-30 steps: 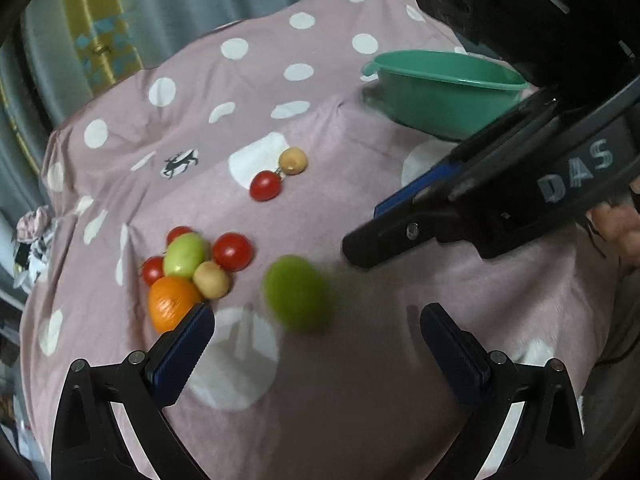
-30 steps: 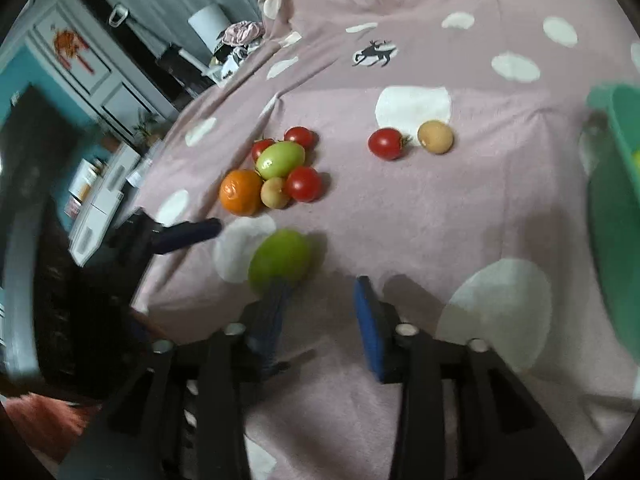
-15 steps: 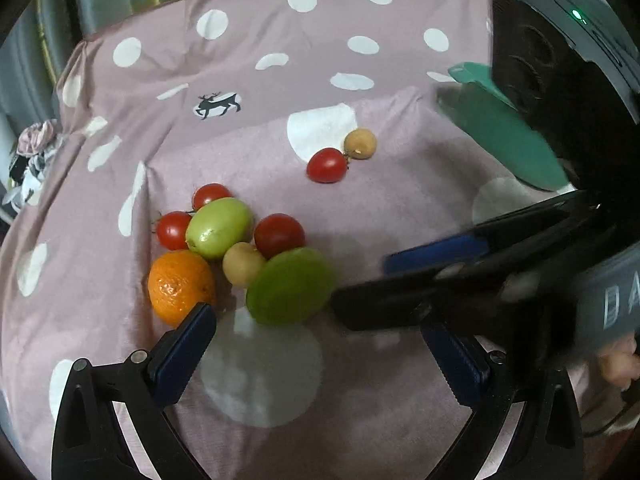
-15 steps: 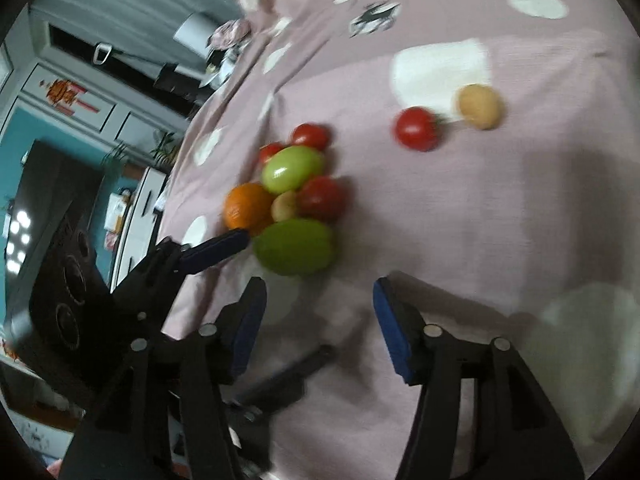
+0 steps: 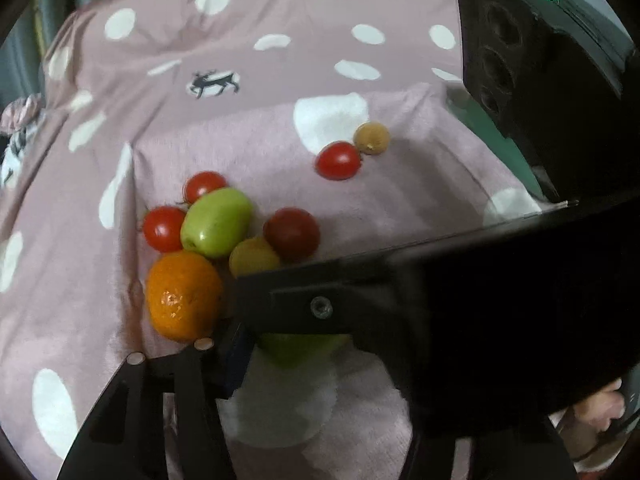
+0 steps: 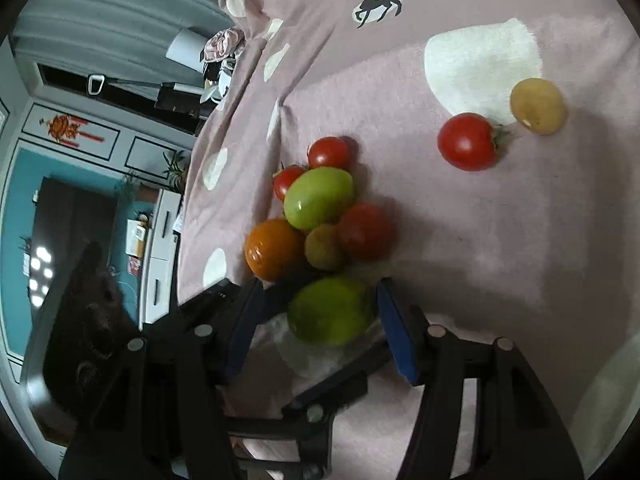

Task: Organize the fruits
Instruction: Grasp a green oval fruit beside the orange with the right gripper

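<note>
Pink dotted cloth (image 5: 280, 20): base. Right gripper (image 6: 320, 312): jaws just closing, part open, straddling large green fruit (image 6: 332, 312), left pad clear. Left gripper (image 5: 320, 344): jaws just closing about same fruit; hold unclear, one finger hidden. Fruit at 6 o'clock of pile (image 6: 320, 216).

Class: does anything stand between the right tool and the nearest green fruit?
Nothing visible. The green fruit lies between the right tool's fingers; its jaws have just been closing.

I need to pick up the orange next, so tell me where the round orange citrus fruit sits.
In the left wrist view the round orange citrus fruit lies lower left on the pink dotted cloth, touching the oval green fruit above it.
</note>
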Motion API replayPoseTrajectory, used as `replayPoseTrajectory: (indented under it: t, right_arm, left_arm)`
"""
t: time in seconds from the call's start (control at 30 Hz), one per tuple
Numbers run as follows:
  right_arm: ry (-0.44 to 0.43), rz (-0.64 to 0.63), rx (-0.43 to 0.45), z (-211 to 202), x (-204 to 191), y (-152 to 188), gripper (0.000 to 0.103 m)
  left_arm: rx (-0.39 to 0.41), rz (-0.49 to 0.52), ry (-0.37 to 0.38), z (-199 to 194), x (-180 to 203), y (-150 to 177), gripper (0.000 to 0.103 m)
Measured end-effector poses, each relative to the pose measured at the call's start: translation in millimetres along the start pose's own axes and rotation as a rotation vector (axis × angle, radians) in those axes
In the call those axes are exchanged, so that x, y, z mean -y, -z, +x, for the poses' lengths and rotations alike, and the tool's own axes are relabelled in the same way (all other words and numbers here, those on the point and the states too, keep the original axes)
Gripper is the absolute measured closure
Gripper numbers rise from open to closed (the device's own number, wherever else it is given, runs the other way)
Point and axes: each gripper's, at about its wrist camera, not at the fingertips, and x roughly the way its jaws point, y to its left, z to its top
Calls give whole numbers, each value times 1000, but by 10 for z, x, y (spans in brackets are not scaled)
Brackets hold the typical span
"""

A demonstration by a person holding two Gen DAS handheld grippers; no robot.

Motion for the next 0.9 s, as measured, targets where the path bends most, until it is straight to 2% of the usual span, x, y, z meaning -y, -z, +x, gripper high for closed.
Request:
replayPoseTrajectory:
  t: [0.1, 0.23, 0.3, 0.43, 0.5, 0.67, 0.8, 0.9]
  right_arm:
    - [34, -46, -31, -2, -37, 16, 52]
    - [9, -29, -61, -55, 17, 52, 51]
    - [5, -46, -63, -65, 27, 67, 51]
    - [64, -148, -71, -34, -115, 152, 54]
    - [107, -189, -56, -8, -171, 179, 60]
    - [36, -126, -48, -33, -44, 167, 61]
    - [59, -153, -30, -104, -116, 211, 60]
    - [66, -169, 16, -298, -157, 234, 61]
  left_arm:
    - [-3, 41, -42, -14, 27, 47, 57]
    - [15, 84, -69, -72, 74, 138, 57]
    - [20, 79, -64, -85, 50, 165, 57]
    - [17, 37, -53, -102, -2, 198, 57]
    - [21, 35, -68, -125, 4, 221, 57]
    - [23, 13, -80, -156, -15, 245, 60]
    - [36, 22, -91, -197, 73, 211, 60]
    - [75, 14, -65, -295, 182, 133, 60]
